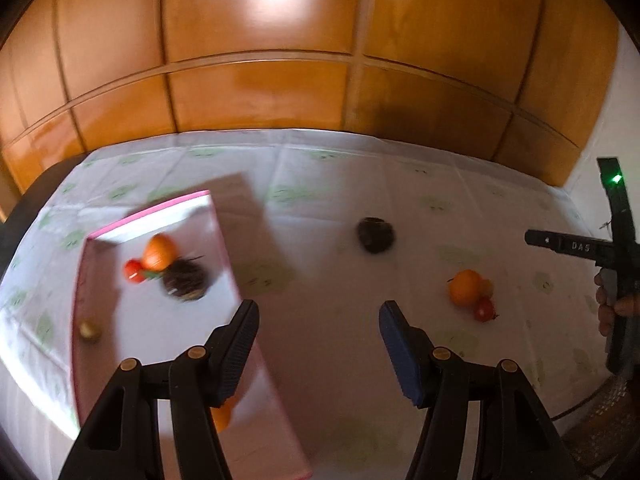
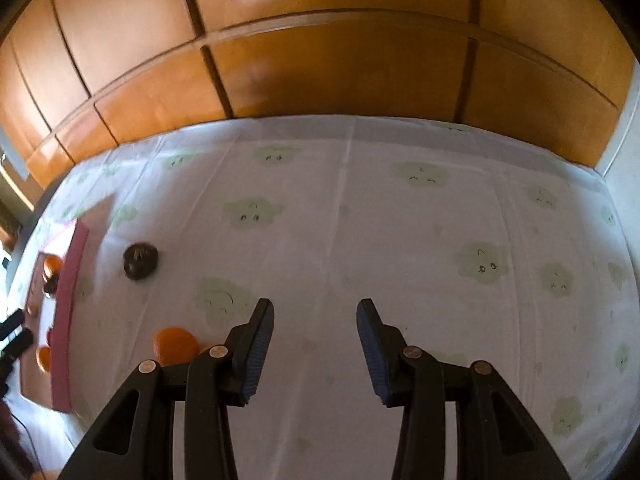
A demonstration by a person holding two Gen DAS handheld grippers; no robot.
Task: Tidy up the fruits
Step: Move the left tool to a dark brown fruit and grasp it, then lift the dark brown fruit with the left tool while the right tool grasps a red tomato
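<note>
Right wrist view: right hand-held gripper (image 2: 316, 344) tilted down over tablecloth (image 2: 400, 240), jaws apart, empty.

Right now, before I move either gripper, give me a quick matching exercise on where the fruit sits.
Things:
1. dark round fruit
2. orange with cherry tomatoes
3. small brownish fruit

Places:
A. alone near the pink tray's left wall
B. bare cloth, alone, between tray and right-hand cluster
C. on the cloth, right of the left gripper

Pairs: 1-B, 2-C, 3-A
</note>
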